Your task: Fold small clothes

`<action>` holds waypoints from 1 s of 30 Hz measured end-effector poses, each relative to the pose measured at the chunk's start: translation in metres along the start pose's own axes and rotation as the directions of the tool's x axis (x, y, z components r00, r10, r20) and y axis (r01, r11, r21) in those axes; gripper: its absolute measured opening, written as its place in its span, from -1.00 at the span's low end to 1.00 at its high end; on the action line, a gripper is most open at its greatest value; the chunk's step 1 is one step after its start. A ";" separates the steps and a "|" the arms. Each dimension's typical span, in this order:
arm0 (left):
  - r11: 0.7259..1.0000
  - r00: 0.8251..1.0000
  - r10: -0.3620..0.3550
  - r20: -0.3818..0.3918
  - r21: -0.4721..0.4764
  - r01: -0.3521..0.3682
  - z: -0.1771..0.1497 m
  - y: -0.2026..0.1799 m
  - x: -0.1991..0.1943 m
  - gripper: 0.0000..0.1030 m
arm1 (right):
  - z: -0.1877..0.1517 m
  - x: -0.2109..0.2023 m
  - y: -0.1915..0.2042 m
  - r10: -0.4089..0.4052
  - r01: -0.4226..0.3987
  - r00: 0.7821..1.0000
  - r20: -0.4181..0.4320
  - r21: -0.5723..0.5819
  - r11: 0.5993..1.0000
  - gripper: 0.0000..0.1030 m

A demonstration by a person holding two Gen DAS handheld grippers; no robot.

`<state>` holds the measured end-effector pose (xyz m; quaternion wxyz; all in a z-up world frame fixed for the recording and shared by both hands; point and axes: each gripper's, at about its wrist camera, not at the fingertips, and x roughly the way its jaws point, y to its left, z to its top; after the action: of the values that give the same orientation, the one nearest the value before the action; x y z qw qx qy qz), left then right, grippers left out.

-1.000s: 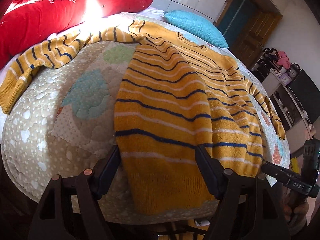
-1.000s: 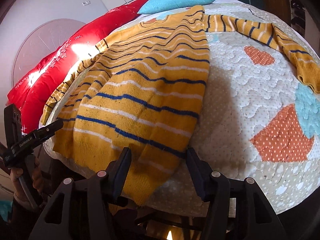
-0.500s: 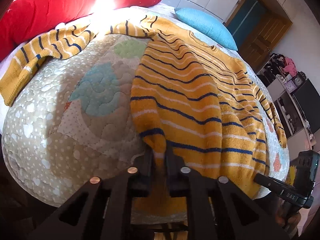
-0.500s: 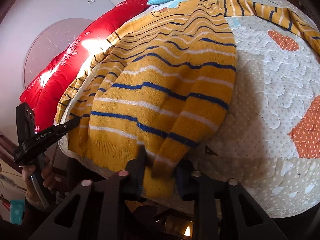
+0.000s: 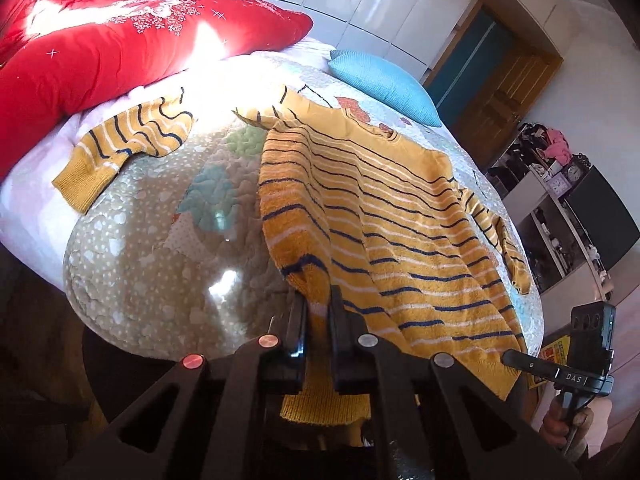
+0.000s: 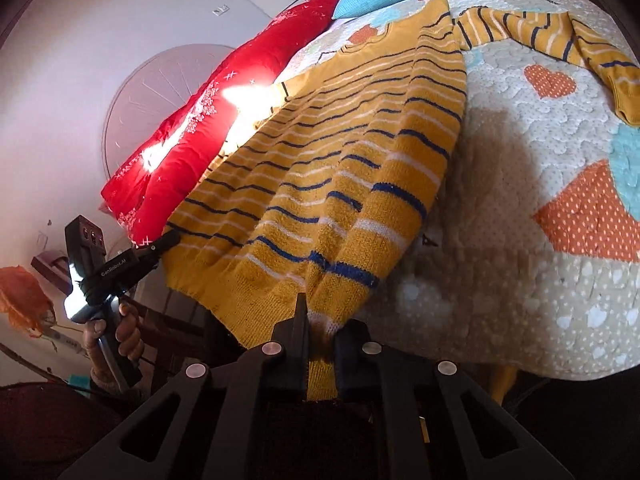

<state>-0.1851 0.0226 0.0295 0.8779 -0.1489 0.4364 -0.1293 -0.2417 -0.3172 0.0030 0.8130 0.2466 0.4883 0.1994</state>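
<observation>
Sweater (image 5: 372,216), mustard-yellow knit w/ navy + white stripes, lies spread on the quilted bedspread (image 5: 152,264), hem toward both cams, neckline toward the teal pillow (image 5: 384,84).

Left gripper (image 5: 318,308): jaws nearly closed, pinching a bunched fold of the hem at the sweater's left corner; knit is pulled up into a ridge between the fingers, and the ribbed hem hangs below them. Right gripper (image 6: 320,328): jaws likewise almost shut, clamped on the hem at the sweater's other corner, fabric tented up from the quilt w/ a shadow beneath.

Left wrist view only: one sleeve (image 5: 124,148) stretched away from the sweater body toward the red pillow (image 5: 120,48), cuff lying on the quilt; 2nd sleeve (image 5: 496,236) trails along the sweater's far side. Also a wooden door (image 5: 500,92) beyond the teal pillow, and shelving (image 5: 560,200) w/ clutter past the sweater. Right gripper shows at the lower right edge (image 5: 576,372), beside the hem.

Right wrist view only: orange heart (image 6: 548,80) + orange dotted patch (image 6: 592,216) on the quilt beside the sweater; a round wall panel (image 6: 160,92) behind the red pillow. Left gripper appears here from the side (image 6: 160,246), tips at the hem corner, person's hand (image 6: 120,336) wrapped on its handle. Sleeve near the heart (image 6: 560,40) is draped across the quilt, cuff hanging toward the edge.
</observation>
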 end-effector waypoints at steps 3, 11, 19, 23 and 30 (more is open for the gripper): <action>0.999 0.999 0.037 -0.028 0.001 -0.037 -0.003 0.004 0.012 -0.84 | -0.002 0.008 -0.008 0.004 -0.003 1.000 -0.017 0.037 0.999 -0.80; 0.998 0.997 0.042 0.058 0.048 -0.044 0.039 -0.005 0.024 -0.83 | 0.063 0.001 0.009 0.004 -0.001 0.998 0.067 -0.037 0.999 -0.80; 0.996 0.995 0.024 0.102 0.088 -0.033 0.088 -0.023 0.039 -0.83 | 0.107 0.004 0.026 -0.004 0.012 0.997 0.072 -0.112 0.994 -0.80; 0.994 0.996 0.081 0.031 0.067 -0.083 0.051 0.005 0.026 -0.82 | 0.061 0.016 0.018 0.000 -0.009 0.998 -0.069 -0.119 0.993 -0.76; 0.966 0.965 0.257 -0.046 0.024 -0.256 -0.007 0.051 0.004 -0.59 | 0.025 -0.025 -0.033 -0.070 0.069 0.998 0.009 0.044 0.997 -0.57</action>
<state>-0.1833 0.0674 0.0029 0.8775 -0.0800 0.4723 -0.0222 -0.2275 -0.3630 0.0103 0.8165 0.2483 0.4964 0.1587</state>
